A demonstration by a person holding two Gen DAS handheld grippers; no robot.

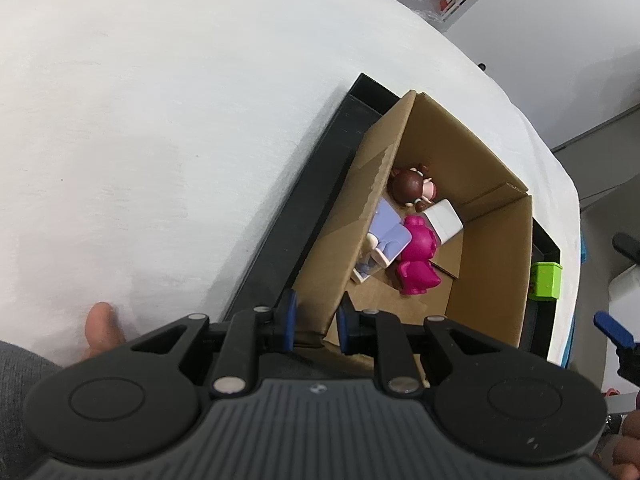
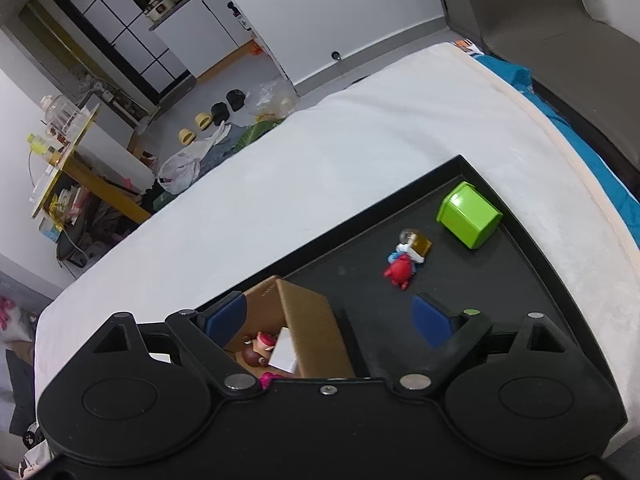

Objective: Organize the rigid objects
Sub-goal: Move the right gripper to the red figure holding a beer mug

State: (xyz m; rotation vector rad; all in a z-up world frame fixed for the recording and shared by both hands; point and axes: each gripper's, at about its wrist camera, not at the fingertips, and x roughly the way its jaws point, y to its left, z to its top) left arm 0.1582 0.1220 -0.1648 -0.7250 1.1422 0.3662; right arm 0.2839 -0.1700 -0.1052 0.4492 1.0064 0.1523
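Note:
An open cardboard box point(image 1: 496, 248) stands on a black tray point(image 1: 316, 184). Inside lie a brown-haired doll point(image 1: 410, 186), a magenta figure point(image 1: 418, 256), a white block point(image 1: 448, 220) and a lavender piece point(image 1: 390, 236). My left gripper point(image 1: 317, 316) is shut on the box's near wall. In the right wrist view my right gripper point(image 2: 328, 318) stands wide open above the box point(image 2: 312, 320) and tray point(image 2: 460, 280), holding nothing. Beyond it on the tray lie a red figure point(image 2: 400, 270), a small toy with an amber block point(image 2: 416, 242) and a green box point(image 2: 470, 214).
The tray sits on a white cloth-covered table point(image 2: 360, 128) near its right edge, where teal fabric point(image 2: 580, 132) hangs. A thumb point(image 1: 100, 320) rests on the cloth beside the left gripper. Slippers and bags point(image 2: 208, 120) lie on the floor beyond.

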